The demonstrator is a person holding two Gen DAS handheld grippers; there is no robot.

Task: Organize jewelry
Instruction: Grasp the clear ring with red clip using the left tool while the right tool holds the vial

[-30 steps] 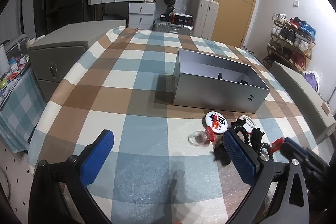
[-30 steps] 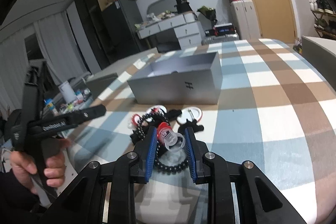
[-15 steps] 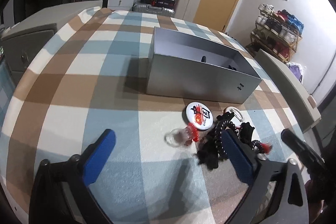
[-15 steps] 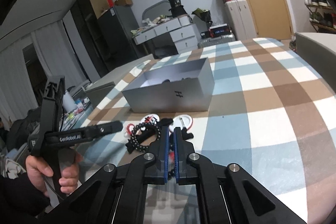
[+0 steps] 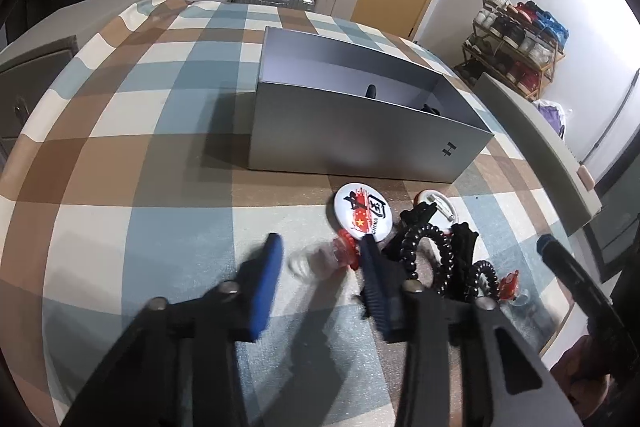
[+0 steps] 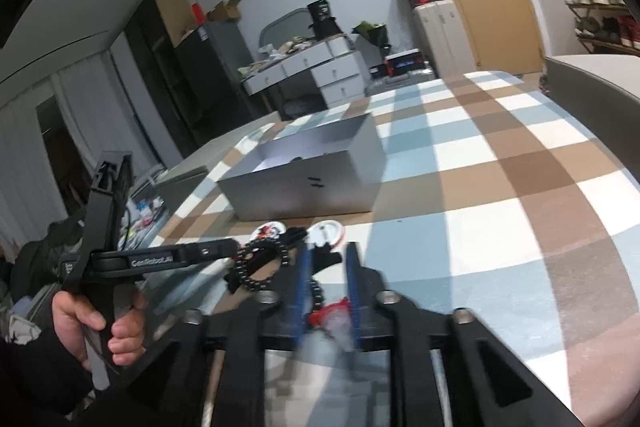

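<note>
Left wrist view: my left gripper (image 5: 318,263) brackets a clear red-capped charm (image 5: 326,259), fingers wide apart. Right gripper (image 6: 328,291) is half-open around another charm (image 6: 334,319) on the surface. Next: close, carry to grey box (image 5: 360,147).

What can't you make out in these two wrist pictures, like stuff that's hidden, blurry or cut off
- Contents of the grey box: the left wrist view shows only two dark tips above its near wall; in the right wrist view they are too small.
- Clear red-capped piece between the open left gripper fingers: motion blur hides its shape.
- Right gripper: a similar piece sits between its fingers, blurred, so contact is unclear.
- Second round badge: partly covered by black jewelry.
</note>
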